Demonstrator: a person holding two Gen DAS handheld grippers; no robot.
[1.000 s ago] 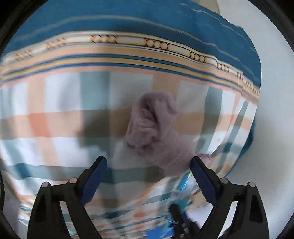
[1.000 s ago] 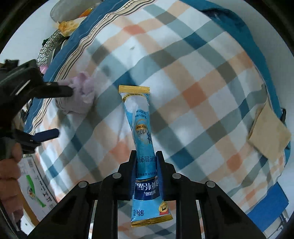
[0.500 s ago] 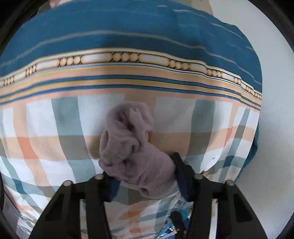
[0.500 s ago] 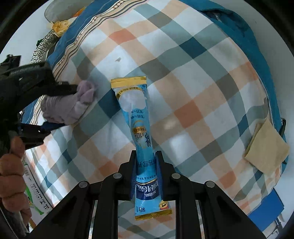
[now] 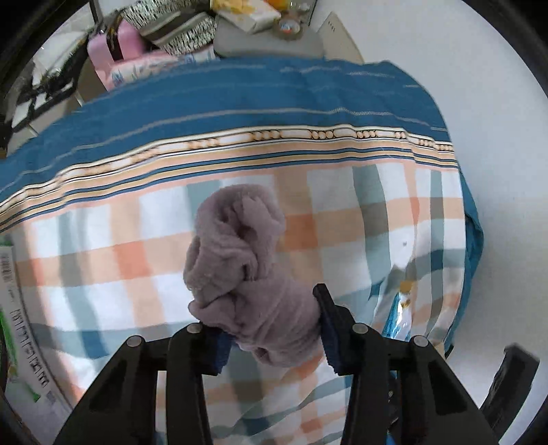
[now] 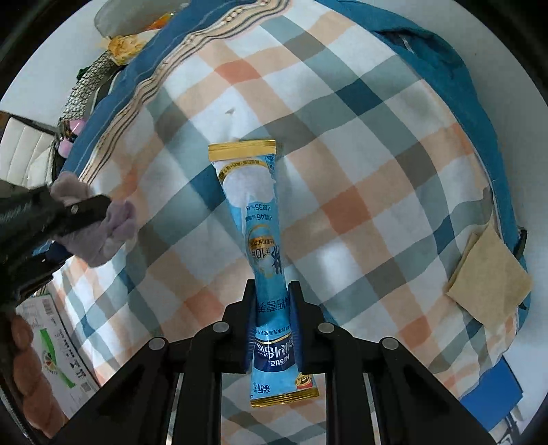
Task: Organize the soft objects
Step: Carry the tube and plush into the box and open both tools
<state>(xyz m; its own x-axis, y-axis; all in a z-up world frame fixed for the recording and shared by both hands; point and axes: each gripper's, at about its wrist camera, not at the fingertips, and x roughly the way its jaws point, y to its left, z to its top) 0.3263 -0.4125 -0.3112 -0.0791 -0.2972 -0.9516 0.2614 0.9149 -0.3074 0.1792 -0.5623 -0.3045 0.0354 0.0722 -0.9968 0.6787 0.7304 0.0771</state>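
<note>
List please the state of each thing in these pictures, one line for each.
left gripper: shut on the purple sock.
purple sock: bunched, held above the checked blanket.
right gripper: shut on the blue sachet.
blue sachet: sealed, gripped near one end.
beige cloth: folded, lying on the blanket.
checked blanket: spread out.

The rolled towel (image 5: 246,270) sat between the fingers (image 5: 327,325) of the left gripper (image 5: 274,337), above the checked cloth (image 5: 342,212) spread over the table. In the right wrist view the sachet (image 6: 263,253) ran forward from the right gripper (image 6: 272,325) — its near end behind the fingers, its far end over the cloth. The towel was well to its left; a folded cloth pad (image 6: 489,284) lay at the cloth's right edge (clutter (image 5: 178,30) behind the far edge).
</note>
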